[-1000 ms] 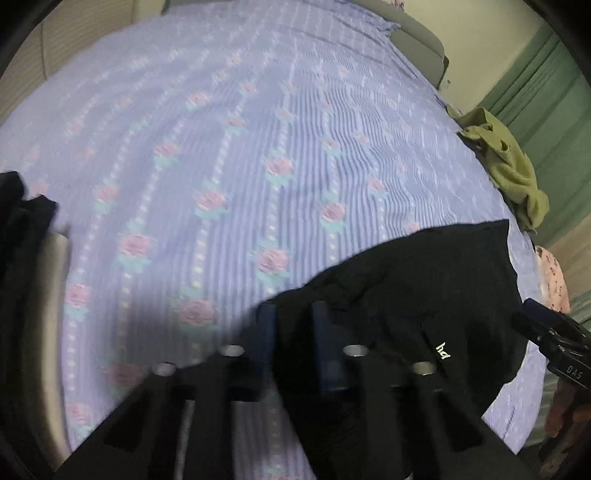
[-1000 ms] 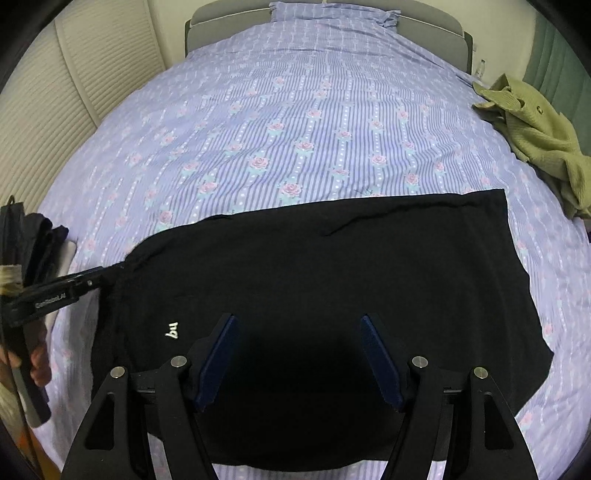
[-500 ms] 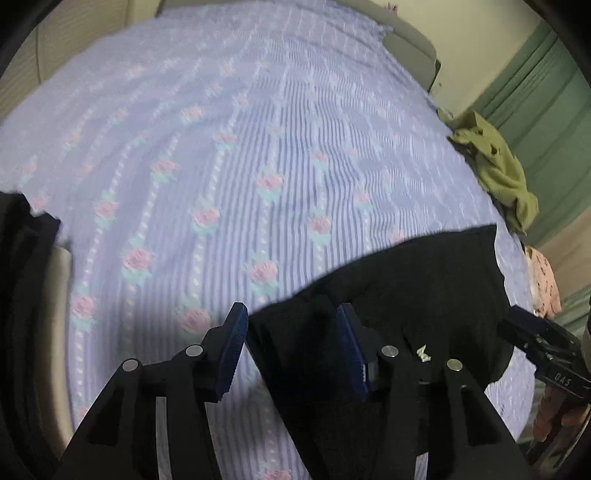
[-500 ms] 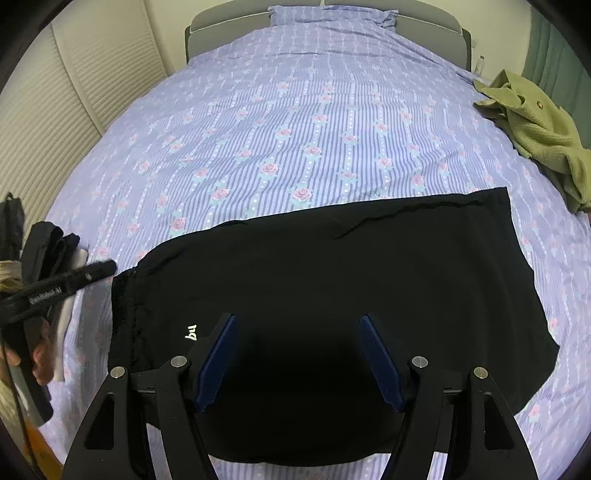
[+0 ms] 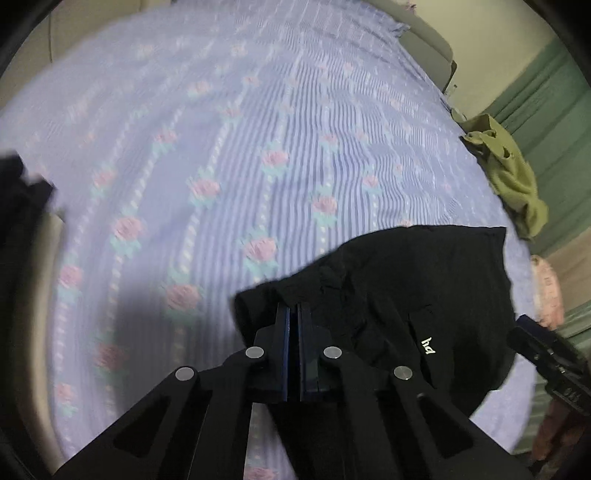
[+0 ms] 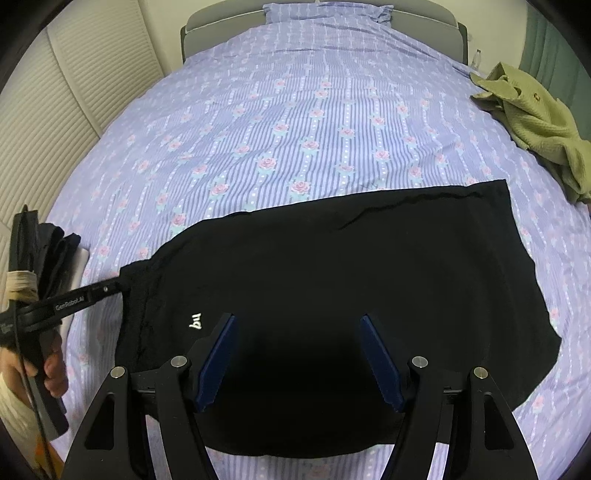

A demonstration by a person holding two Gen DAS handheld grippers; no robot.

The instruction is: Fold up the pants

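The black pants (image 6: pixel 351 266) lie folded flat across the near part of the bed, with a small white logo near the left end. My left gripper (image 5: pixel 294 308) is shut on the pants' waistband edge (image 5: pixel 266 295) at their left end; it also shows in the right wrist view (image 6: pixel 120 286), touching that same edge. My right gripper (image 6: pixel 297 325) is wide open and empty, hovering above the middle of the pants near the front edge.
The bed has a purple striped sheet with roses (image 6: pixel 314 122). An olive green garment (image 6: pixel 535 122) lies crumpled at the right edge. Dark folded clothes (image 6: pixel 48 254) sit at the left edge. A headboard (image 6: pixel 221 26) stands at the far end.
My left gripper was open half a second ago and has closed on the pants' waistband edge. The right gripper stays open and has barely moved.
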